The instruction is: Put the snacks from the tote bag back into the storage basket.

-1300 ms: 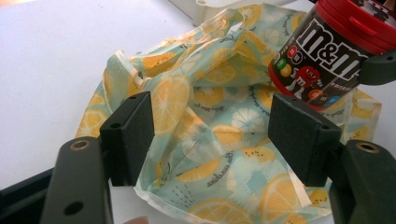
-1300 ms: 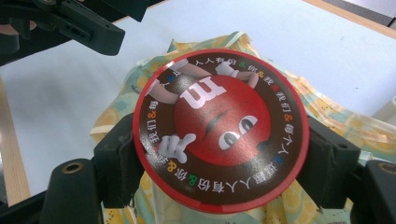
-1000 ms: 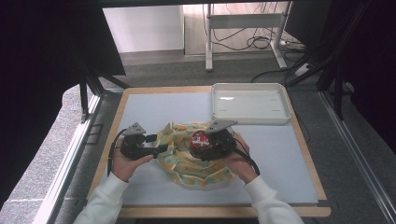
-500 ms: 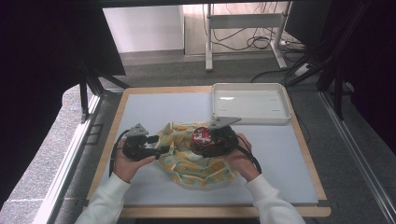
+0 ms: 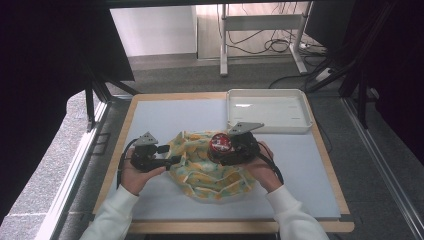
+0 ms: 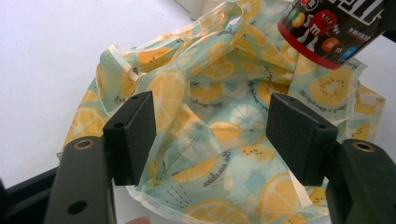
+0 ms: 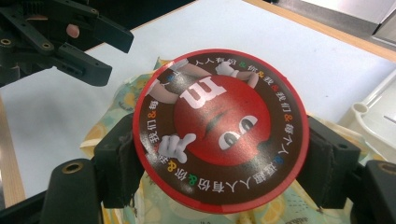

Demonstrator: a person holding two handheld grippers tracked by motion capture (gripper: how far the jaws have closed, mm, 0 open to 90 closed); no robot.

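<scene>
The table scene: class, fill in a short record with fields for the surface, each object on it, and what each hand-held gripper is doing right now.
surface: pale blue mat on a wood-edged table
cloth: lemon-print fabric bag, crumpled at the middle of the mat
tin: round red-rimmed candy tin, above the bag
tray: white tray, far right, nothing visible in it
left hand-held gripper: jaws open, at the bag's left edge
right hand-held gripper: shut on the tin's sides
</scene>
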